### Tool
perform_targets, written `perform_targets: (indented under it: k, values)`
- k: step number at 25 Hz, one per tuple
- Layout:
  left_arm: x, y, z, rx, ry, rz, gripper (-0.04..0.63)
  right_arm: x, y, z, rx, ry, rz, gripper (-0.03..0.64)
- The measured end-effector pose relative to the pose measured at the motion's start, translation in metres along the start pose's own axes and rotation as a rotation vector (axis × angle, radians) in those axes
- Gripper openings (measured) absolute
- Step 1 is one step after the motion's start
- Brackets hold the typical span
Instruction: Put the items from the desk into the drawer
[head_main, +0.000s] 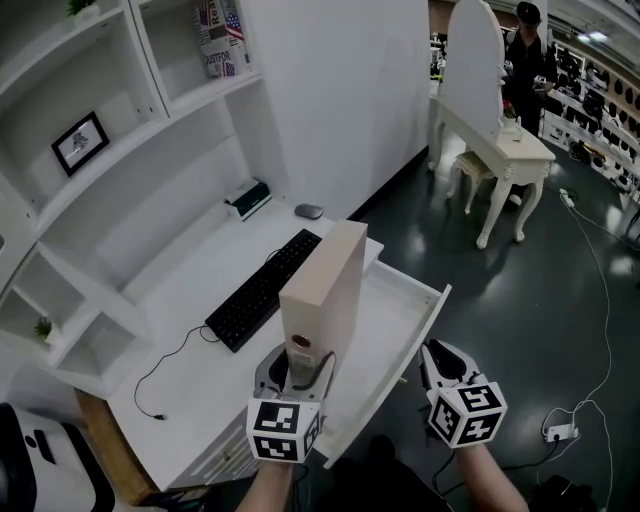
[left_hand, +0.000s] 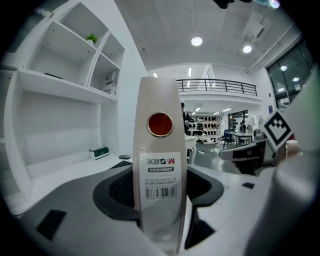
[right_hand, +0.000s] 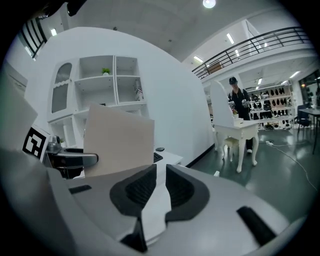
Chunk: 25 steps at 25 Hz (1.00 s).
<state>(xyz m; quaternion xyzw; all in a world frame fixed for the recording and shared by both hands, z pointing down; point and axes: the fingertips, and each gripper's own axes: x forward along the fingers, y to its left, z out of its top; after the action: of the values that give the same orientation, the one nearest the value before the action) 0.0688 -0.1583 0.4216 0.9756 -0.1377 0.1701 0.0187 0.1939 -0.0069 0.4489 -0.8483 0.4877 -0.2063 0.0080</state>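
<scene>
At the left, the keyboard (head_main: 262, 290) is lying on the white desk (head_main: 195, 375), with the mouse (head_main: 309, 211) behind it near the wall. Just right of the keyboard, the left gripper (head_main: 300, 368) is holding the beige file box (head_main: 325, 285) upright. Its jaws are pressing on both sides of the narrow spine, low down, under the red round spot (left_hand: 160, 124) and at the barcode label. The box is standing over the desk's front edge, at the left side of the open drawer (head_main: 395, 300). Further right, the right gripper (head_main: 441, 362) is hanging just beside the drawer's front panel, with its jaws almost together. Only a thin slit is showing, and nothing is in it.
</scene>
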Motion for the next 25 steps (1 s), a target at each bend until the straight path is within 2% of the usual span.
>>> perform_targets:
  k: [10,18,23,25]
  values:
    - [0.027,-0.015,-0.026,0.063,0.141,-0.048,0.275,-0.002,-0.017,-0.008,0.044,0.005,-0.03,0.055]
    - [0.035,-0.016,-0.036,0.201,0.234,-0.004,0.275,-0.002,-0.024,-0.008,0.059,0.005,-0.037,0.055]
    - [0.036,-0.018,-0.041,0.324,0.286,0.039,0.275,-0.001,-0.026,-0.009,0.057,0.008,-0.032,0.055]
    - [0.035,-0.02,-0.046,0.342,0.303,0.044,0.275,-0.002,-0.027,-0.01,0.053,0.013,-0.028,0.055]
